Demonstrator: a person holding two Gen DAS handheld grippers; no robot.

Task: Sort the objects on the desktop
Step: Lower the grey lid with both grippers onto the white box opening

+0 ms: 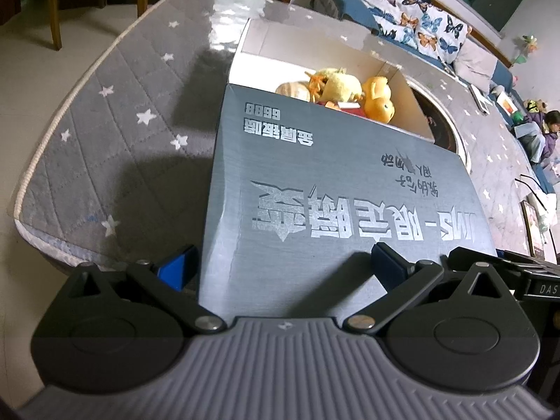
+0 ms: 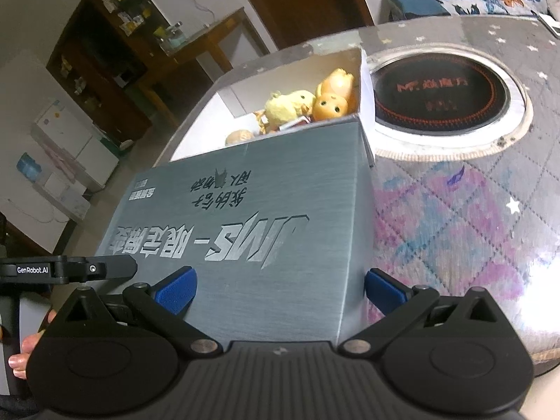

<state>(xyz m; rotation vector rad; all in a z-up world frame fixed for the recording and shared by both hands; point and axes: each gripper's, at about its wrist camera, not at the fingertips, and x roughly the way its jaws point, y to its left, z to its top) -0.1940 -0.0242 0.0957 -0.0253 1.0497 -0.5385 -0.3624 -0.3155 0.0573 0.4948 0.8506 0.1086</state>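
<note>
Both grippers, left (image 1: 280,266) and right (image 2: 280,288), stand with jaws apart and empty astride the grey lid (image 1: 336,203) at lower centre, so press it down evenly over the toys (image 2: 304,105), keeping the box (image 2: 290,70) from sliding.

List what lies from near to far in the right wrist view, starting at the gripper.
Right gripper → grey printed box flap → yellow plush chick inside the open cardboard box → wooden table across the room.
</note>
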